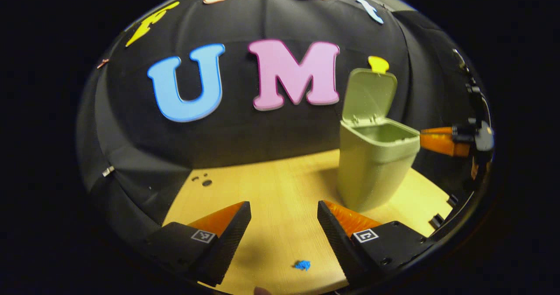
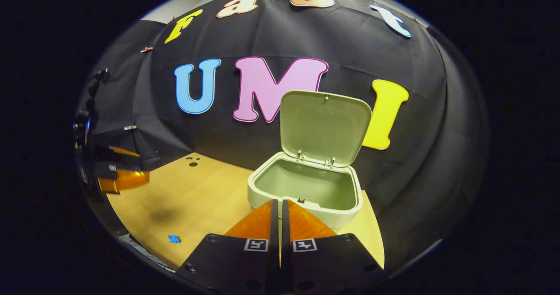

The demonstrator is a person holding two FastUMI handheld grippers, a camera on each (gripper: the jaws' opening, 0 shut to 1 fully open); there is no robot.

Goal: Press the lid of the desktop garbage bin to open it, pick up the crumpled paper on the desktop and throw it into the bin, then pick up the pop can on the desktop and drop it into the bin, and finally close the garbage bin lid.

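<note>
A light green desktop bin (image 1: 376,168) stands on the wooden table, its lid (image 1: 369,93) swung up and open. In the right gripper view the bin (image 2: 345,216) is just ahead with the lid (image 2: 323,126) upright, and the part of its inside that I see holds nothing. My right gripper (image 2: 279,204) is shut on nothing, its tips at the bin's front rim. From the left gripper view, the right gripper (image 1: 426,136) touches the bin's rim from the right. My left gripper (image 1: 284,212) is open above bare table, left of the bin; it also appears far off (image 2: 143,167).
A small blue scrap (image 1: 302,265) lies on the table (image 1: 271,185) near its front edge, also visible low left in the right gripper view (image 2: 174,239). A few dark holes (image 2: 192,163) mark the table's far left corner. Black cloth walls stand close behind the bin.
</note>
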